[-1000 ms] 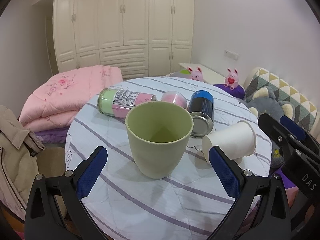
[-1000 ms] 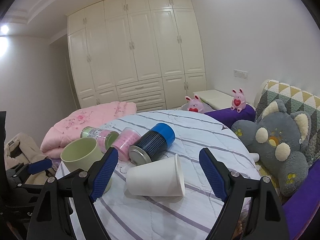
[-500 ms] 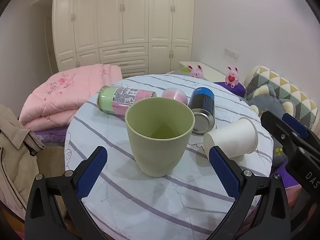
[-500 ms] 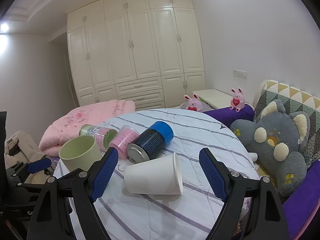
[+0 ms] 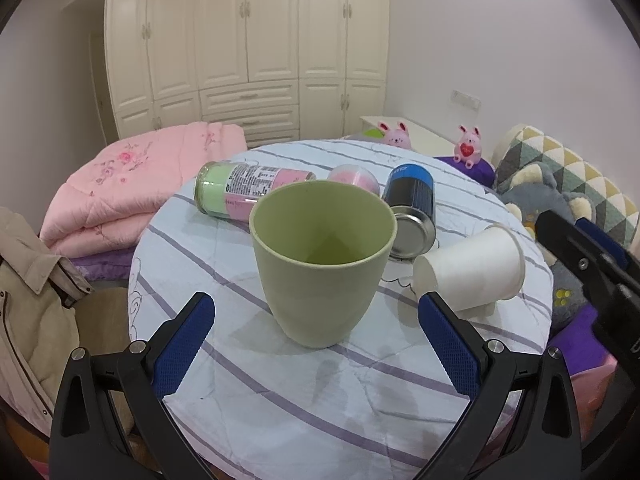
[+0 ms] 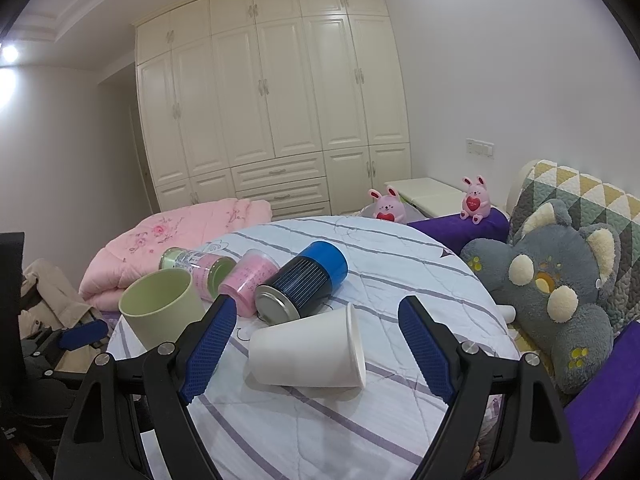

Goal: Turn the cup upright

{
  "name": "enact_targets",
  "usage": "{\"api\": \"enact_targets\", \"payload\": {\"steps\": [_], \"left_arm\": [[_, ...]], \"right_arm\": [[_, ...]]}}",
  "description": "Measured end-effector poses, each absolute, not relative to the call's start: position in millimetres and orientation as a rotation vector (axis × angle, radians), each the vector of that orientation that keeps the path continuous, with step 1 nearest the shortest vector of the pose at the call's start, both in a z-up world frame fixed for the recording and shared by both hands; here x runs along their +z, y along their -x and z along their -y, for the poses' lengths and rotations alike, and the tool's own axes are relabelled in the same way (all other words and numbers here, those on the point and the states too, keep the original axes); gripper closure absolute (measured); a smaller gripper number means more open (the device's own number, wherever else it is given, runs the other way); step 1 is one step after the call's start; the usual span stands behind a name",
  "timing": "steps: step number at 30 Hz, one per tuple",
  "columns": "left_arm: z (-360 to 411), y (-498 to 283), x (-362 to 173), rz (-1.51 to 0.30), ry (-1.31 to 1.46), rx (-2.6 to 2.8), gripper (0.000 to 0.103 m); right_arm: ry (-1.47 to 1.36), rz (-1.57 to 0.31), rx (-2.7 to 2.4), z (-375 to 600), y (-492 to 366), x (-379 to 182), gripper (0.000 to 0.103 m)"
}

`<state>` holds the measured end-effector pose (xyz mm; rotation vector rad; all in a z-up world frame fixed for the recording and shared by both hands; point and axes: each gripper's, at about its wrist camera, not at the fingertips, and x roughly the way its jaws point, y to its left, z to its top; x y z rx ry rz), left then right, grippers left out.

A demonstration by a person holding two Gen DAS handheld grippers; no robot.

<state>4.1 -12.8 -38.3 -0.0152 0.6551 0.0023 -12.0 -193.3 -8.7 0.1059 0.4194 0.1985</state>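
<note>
A green cup [image 5: 322, 260] stands upright on the round striped table [image 5: 280, 392]; it also shows in the right wrist view [image 6: 160, 306]. A white paper cup [image 6: 308, 350] lies on its side to its right, also seen in the left wrist view [image 5: 472, 270]. My left gripper [image 5: 316, 344] is open and empty, just short of the green cup. My right gripper [image 6: 316, 332] is open and empty, with the paper cup lying between and just beyond its fingers.
A blue-capped tin [image 5: 412, 208], a pink cup [image 5: 354, 178] and a green-pink bottle [image 5: 244, 192] lie on their sides behind the cups. A pink quilt [image 5: 132, 188] is at the left, plush toys [image 6: 556, 280] at the right, wardrobes behind.
Both grippers have drawn back and risen slightly; the cups sit a little farther off. Nothing on the table has moved.
</note>
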Motion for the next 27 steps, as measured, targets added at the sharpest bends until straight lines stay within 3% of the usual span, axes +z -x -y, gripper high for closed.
{"api": "enact_targets", "payload": {"steps": [19,27], "left_arm": [[10,-12,-49,-0.652,-0.016,0.025,0.0],[2,-25,-60,-0.728,0.018,0.025,0.0]], "right_arm": [[-0.09,-0.443,0.213,181,6,-10,0.018],[-0.08,-0.453,0.216,177,4,-11,0.018]]}}
